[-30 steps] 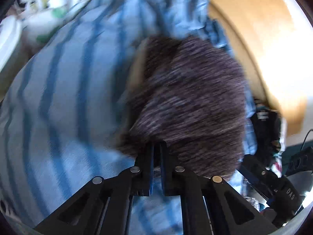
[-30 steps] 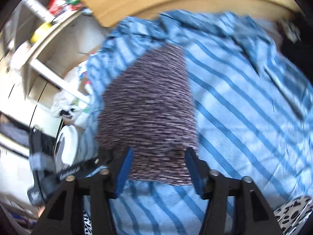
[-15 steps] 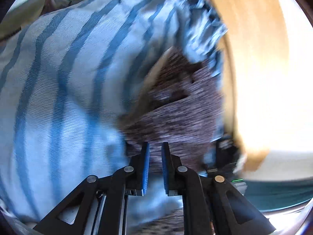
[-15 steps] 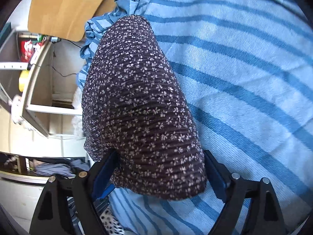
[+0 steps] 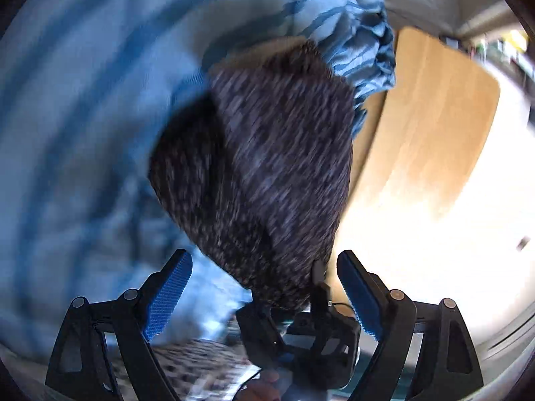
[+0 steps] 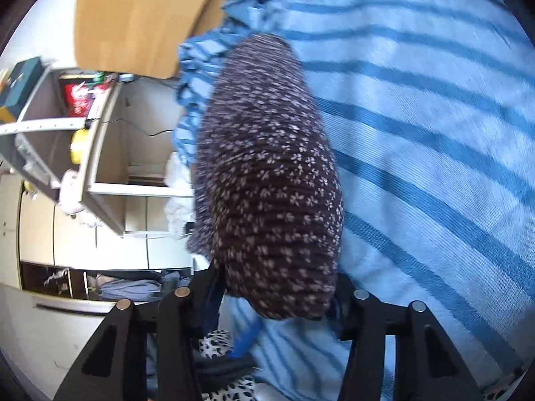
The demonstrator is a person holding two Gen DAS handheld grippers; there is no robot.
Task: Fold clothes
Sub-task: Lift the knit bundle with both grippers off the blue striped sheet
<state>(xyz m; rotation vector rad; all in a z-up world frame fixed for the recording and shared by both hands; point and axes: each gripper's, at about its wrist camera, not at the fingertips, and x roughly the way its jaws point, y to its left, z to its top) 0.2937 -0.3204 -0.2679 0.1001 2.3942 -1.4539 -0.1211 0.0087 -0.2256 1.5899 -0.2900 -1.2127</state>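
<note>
Blue-striped bedding (image 5: 83, 107) fills the left wrist view, with a pale wooden board (image 5: 428, 117) to the right; the left gripper (image 5: 264, 287) has its blue pads spreading wide, touching nothing, with the folded dark brown flower-print garment (image 5: 267, 167) lying just ahead. From the right wrist, white shelves (image 6: 100, 153) stand left of the bedding, and the right gripper (image 6: 277, 300) is closing around the garment's near end, which hides its pads.

The left hand-held gripper (image 5: 264, 290) has black angular fingers with triangular cut-outs, round silver screw heads along the links, and ribbed blue pads (image 5: 169, 295). The right hand-held gripper (image 6: 277, 295) is built alike: black struts, silver screws, a glimpse of blue padding.
</note>
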